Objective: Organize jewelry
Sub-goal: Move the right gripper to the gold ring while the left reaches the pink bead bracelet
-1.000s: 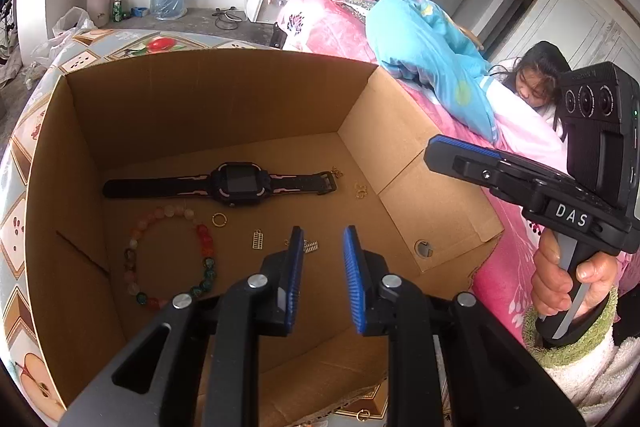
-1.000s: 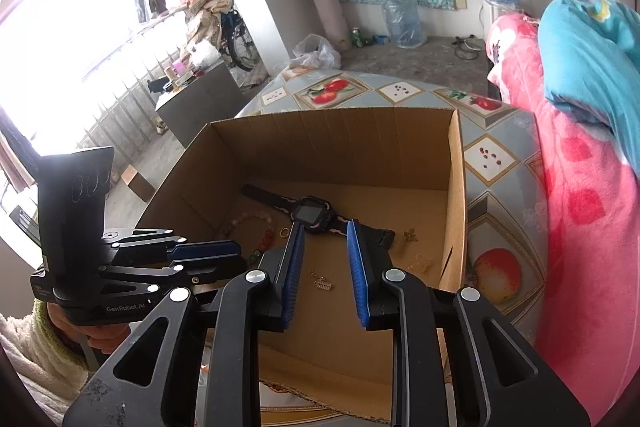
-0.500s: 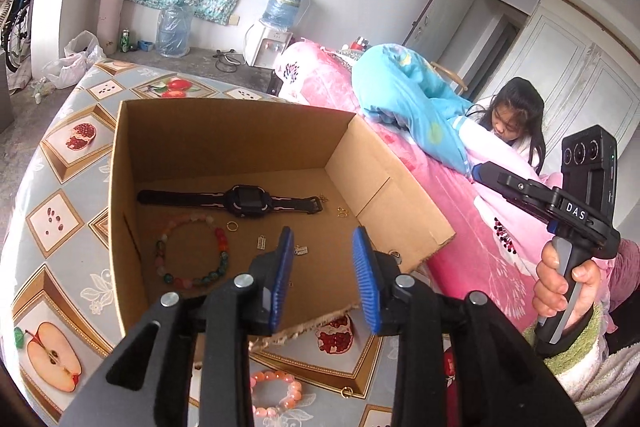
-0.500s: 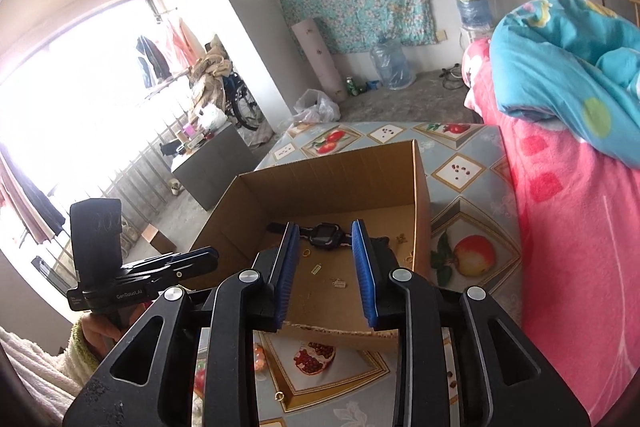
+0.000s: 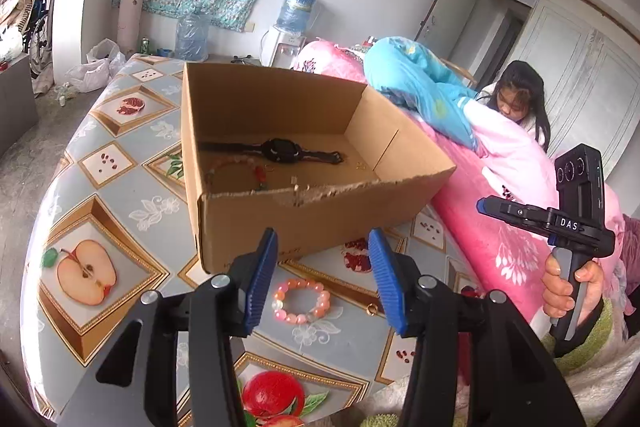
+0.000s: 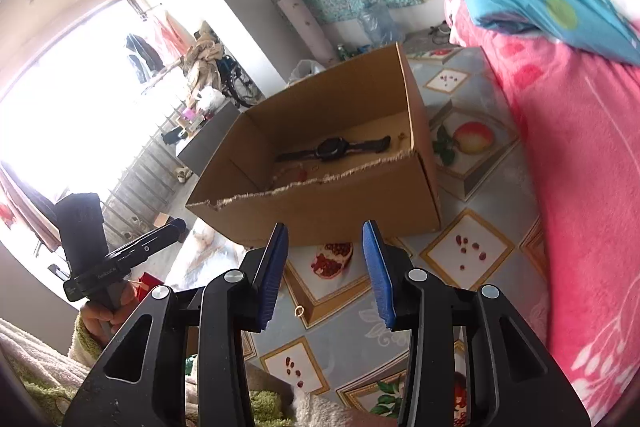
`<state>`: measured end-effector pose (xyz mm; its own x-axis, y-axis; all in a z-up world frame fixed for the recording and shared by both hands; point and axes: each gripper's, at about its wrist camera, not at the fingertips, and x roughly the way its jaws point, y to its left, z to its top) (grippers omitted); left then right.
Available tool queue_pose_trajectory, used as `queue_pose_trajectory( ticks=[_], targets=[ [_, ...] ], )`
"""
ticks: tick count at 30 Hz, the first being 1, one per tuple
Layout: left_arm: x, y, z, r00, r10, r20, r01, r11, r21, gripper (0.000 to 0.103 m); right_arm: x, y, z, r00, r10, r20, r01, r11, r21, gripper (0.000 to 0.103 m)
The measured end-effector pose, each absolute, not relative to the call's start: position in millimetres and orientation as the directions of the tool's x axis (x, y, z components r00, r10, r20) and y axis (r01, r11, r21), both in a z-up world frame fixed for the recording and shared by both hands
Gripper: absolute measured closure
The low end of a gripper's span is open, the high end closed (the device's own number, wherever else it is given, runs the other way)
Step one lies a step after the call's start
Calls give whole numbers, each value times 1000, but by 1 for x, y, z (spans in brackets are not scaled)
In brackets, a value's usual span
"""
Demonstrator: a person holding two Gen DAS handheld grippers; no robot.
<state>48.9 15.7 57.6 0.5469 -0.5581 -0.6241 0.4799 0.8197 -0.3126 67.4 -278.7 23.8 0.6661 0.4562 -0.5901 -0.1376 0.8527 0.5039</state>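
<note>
**Ana:** Fingers (image 5: 262, 279) of the left gripper (image 5: 322, 277) are spread and opening, empty, framing the pink beaded bracelet (image 5: 301, 301) on the fruit-patterned counter (image 5: 120, 187). The right gripper (image 6: 325, 269) is opening too, with a small gold ring (image 6: 299, 311) at six o'clock of its gap.

**Bo:** Straddle the beads squarely, then close. Beyond, at twelve o'clock, the open brown cardboard box (image 5: 320, 215) already holds a black wristwatch (image 5: 280, 149); I'd clear its torn rim.
</note>
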Motion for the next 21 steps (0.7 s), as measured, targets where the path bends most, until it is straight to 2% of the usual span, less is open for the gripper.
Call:
queue_pose_trajectory(
  ticks=[4, 8, 11, 14, 16, 21],
  targets=[
    [36, -5, 26, 525, -498, -690, 496, 838, -227, 57, 67, -254, -5, 600, 454, -658, -113, 863, 493, 64],
    [26, -37, -1, 557, -396, -730, 534, 844, -50, 57, 69, -228, -21, 559, 406, -723, -120, 902, 414, 64],
    [25, -52, -17, 587, -351, -729, 556, 830, 48, 57, 70, -214, -26, 545, 372, -751, -136, 923, 359, 65],
    [29, -60, -28, 584, -334, -740, 569, 819, 79, 65, 71, -208, -25, 540, 373, -754, -151, 925, 349, 66],
    [33, -62, -33, 570, -333, -751, 572, 817, 73, 76, 72, -206, -25, 539, 379, -752, -160, 923, 351, 66],
    [40, -57, -39, 551, -331, -766, 553, 832, 38, 93, 72, -197, -26, 534, 388, -752, -186, 921, 343, 66]
  ],
)
